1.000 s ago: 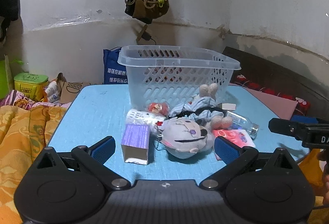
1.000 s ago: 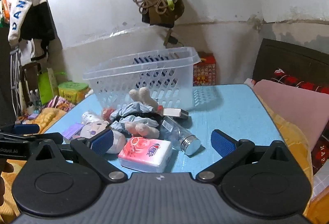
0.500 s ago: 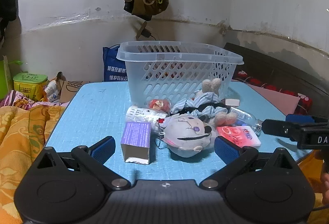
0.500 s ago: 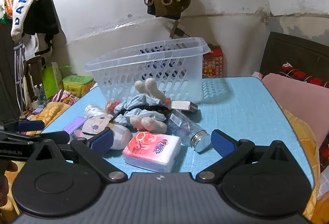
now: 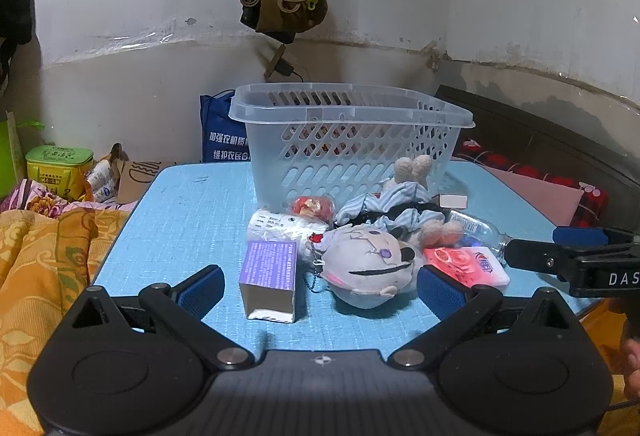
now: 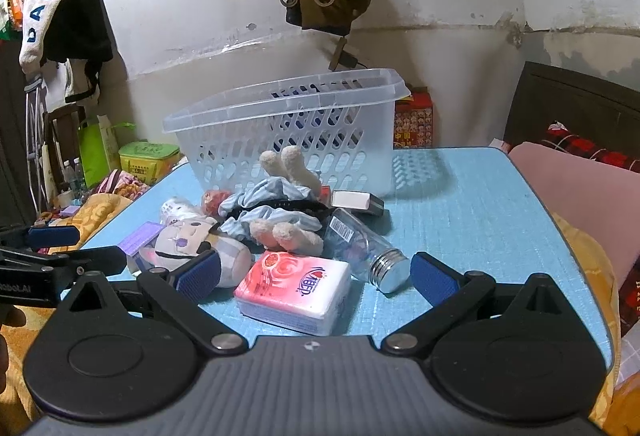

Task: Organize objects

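Clear slotted basket (image 5: 352,139), upright; before it, heaped: plush doll (image 5: 368,264), purple box (image 5: 269,278), pink tissue pack (image 6: 294,286), lying bottle (image 6: 366,250).

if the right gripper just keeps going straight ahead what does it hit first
Most likely the pink tissue pack, which lies on the table between the open fingers of the right gripper, closest to the camera. The clear bottle's metal cap sits just to its right; depth is hard to judge in a fisheye view.

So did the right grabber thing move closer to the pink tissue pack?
Yes. In the right wrist view the right gripper has eased forward and lower: the pink tissue pack and the basket sit nearer and larger than a second ago.
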{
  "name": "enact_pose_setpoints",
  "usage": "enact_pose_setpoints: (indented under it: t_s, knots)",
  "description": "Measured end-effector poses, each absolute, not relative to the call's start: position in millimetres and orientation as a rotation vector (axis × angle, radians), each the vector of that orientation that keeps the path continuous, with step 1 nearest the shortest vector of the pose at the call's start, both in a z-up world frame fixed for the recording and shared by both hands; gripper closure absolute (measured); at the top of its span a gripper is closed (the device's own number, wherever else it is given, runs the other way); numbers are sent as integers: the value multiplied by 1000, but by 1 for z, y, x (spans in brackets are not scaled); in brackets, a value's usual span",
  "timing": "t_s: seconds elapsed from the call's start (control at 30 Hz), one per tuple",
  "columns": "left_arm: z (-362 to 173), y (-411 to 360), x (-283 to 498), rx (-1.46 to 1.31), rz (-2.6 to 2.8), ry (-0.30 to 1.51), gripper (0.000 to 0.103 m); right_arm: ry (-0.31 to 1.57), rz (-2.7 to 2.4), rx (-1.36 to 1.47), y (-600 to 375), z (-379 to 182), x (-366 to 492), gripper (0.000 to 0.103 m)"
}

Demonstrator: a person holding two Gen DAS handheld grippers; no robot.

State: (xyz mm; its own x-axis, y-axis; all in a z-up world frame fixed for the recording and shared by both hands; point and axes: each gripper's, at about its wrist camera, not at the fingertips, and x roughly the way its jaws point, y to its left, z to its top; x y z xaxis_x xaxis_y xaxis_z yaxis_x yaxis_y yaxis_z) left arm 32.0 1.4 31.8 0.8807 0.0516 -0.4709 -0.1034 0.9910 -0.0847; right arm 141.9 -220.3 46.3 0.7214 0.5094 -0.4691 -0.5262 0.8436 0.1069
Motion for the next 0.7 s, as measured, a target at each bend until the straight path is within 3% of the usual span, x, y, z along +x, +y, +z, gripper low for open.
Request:
enact_pose_setpoints:
  t_s: [0.7]
  knots:
    - [36,-3,24,-109,47,413,0,506,565,-38,-221,42,143,0]
